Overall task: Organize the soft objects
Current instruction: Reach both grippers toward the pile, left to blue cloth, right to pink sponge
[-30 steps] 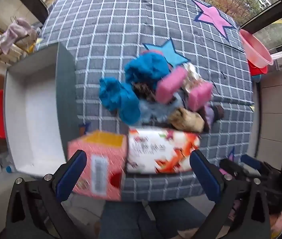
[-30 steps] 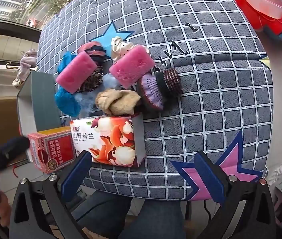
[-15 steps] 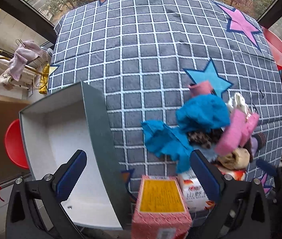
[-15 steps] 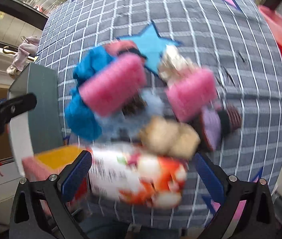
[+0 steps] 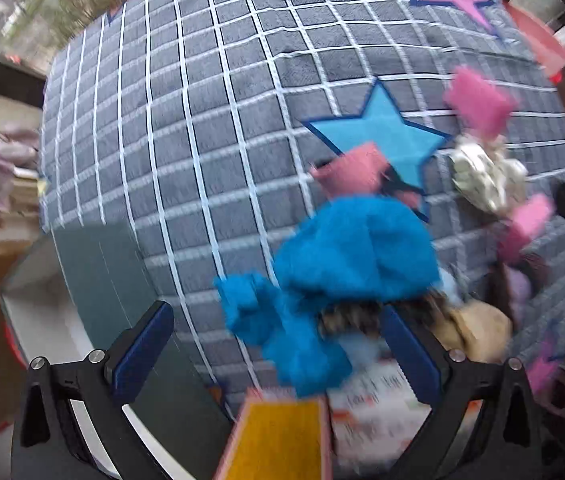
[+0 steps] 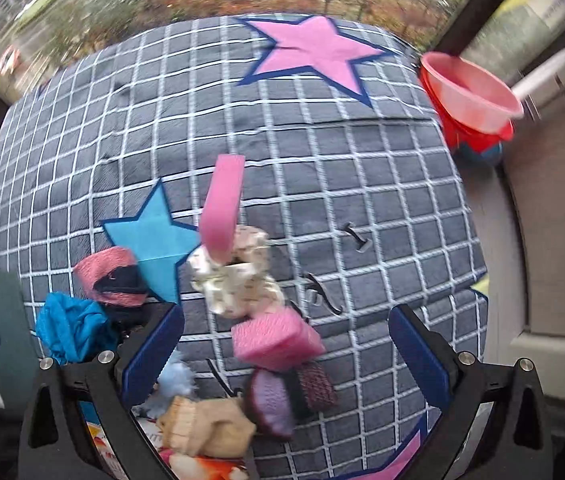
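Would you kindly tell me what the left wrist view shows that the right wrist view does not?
Only the left wrist view shows the white inside of the open box and the yellow-topped carton. Only the right wrist view shows the stacked red basins, the purple sock and the whole pink star. Both share the blue cloth, blue star, pink sponges and grid blanket.

Motion blur smears the left wrist view: the blue cloth (image 5: 346, 264) between the left tongs (image 5: 278, 350) has no sharp edges. Below it, the yellow-topped box (image 5: 278, 440) is cut by the bottom edge, and the printing on the carton (image 5: 366, 404) beside it is unreadable.
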Demonstrator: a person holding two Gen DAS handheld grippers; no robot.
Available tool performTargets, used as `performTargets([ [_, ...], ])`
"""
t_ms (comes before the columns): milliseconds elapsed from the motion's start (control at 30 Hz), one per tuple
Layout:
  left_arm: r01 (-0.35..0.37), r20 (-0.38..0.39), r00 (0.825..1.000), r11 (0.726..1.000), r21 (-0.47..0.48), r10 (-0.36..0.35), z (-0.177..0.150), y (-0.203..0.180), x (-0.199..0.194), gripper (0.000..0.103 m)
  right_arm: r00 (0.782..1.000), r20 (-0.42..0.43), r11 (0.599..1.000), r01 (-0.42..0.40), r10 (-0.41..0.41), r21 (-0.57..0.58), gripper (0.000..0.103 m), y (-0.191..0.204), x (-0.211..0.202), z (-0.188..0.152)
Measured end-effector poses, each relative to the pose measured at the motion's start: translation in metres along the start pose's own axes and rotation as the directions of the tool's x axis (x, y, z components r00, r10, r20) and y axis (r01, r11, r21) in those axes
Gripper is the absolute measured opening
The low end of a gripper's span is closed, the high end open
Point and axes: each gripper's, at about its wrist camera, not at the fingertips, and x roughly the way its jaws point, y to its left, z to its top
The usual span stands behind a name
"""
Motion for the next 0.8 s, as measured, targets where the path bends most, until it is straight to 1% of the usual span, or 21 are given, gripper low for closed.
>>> performTargets([
  [67,-0.083,0.026,0.996,0.996,-0.025,0.083,0.014,0.011,0.007,0.103,1.000,-0.012,1.000,-0.016,0.016,0.019,0.103,-0.010,0.000,-0.007],
  [100,-0.101,0.045,0.994,0.993,-0.057,0.103,0.022,0.020,0.007,0.103,1.000,-0.015,0.999,-0.025,0.026,0.026,0.103,-0.014,0.001,-0.011],
  [133,-0.116,0.044,0.992,0.989,-0.096,0.121,0.029,0.034,0.008,0.103,0.999,-0.016,0.999,-0.035,0.036,0.033,0.103,-0.022,0.002,-0.015],
  [167,-0.106,0.035,0.993,0.984,-0.142,0.113,0.034,0.050,0.008,0.103,0.999,-0.017,0.998,-0.041,0.042,0.040,0.103,-0.026,0.002,-0.017],
  [233,-0.028,0.032,0.999,0.977,-0.210,0.036,0.036,0.073,0.005,0.103,0.998,-0.020,0.997,-0.054,0.055,0.059,0.103,-0.030,0.003,-0.018],
  [300,0.025,0.052,0.999,0.969,-0.247,-0.012,0.034,0.088,-0.004,0.103,0.997,-0.030,0.994,-0.075,0.078,0.083,0.103,-0.034,0.005,-0.020],
  [367,0.074,0.075,0.996,0.963,-0.260,-0.056,0.031,0.093,-0.010,0.103,0.995,-0.038,0.992,-0.089,0.093,0.091,0.103,-0.037,0.008,-0.020],
  [433,0.103,0.073,0.994,0.958,-0.268,-0.087,0.028,0.093,-0.011,0.103,0.994,-0.041,0.992,-0.096,0.099,0.081,0.103,-0.036,0.009,-0.019],
  [467,0.136,0.073,0.990,0.952,-0.274,-0.121,0.036,0.087,-0.003,0.103,0.994,-0.041,0.992,-0.098,0.101,0.076,0.103,-0.036,0.010,-0.018],
  [533,0.142,0.062,0.990,0.946,-0.290,-0.130,0.040,0.086,0.001,0.103,0.993,-0.041,0.992,-0.106,0.108,0.065,0.103,-0.034,0.009,-0.017],
  [600,0.148,0.067,0.989,0.941,-0.303,-0.133,0.041,0.084,0.006,0.103,0.993,-0.039,0.992,-0.113,0.116,0.059,0.103,-0.033,0.009,-0.015],
  [800,0.143,0.073,0.989,0.946,-0.291,-0.127,0.050,0.076,0.012,0.103,0.990,-0.045,0.991,-0.132,0.133,0.024,0.103,-0.028,0.015,-0.006],
])
